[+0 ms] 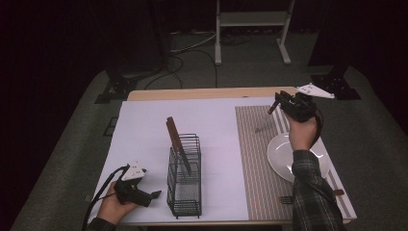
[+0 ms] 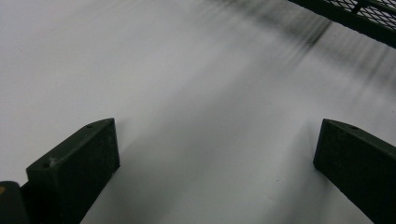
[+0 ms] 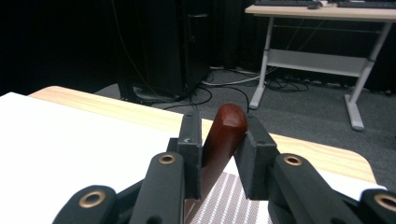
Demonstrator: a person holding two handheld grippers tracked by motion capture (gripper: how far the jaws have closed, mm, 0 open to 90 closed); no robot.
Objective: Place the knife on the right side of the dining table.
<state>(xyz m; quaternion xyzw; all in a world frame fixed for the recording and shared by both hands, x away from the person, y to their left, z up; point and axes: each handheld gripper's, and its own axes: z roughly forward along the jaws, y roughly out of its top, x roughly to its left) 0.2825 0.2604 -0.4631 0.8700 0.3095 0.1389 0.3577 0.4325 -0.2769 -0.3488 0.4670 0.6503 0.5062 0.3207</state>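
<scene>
Black wire rack [image 1: 184, 179] on a white sheet [image 1: 144, 130] holds a tilted brown-handled knife [image 1: 176, 142]. Left gripper [image 1: 155, 194] rests near the rack. Right gripper [image 1: 276, 103] grips a reddish-brown handle above a striped placemat [image 1: 255, 159] bearing a white plate [image 1: 281, 156] and fork [image 1: 287, 199].

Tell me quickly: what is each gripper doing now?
Left gripper: open, holding nothing.
Right gripper: shut on a brown handle.

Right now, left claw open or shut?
Open. In the left gripper view the left claw has its jaws wide apart over bare white paper, nothing between them.
</scene>
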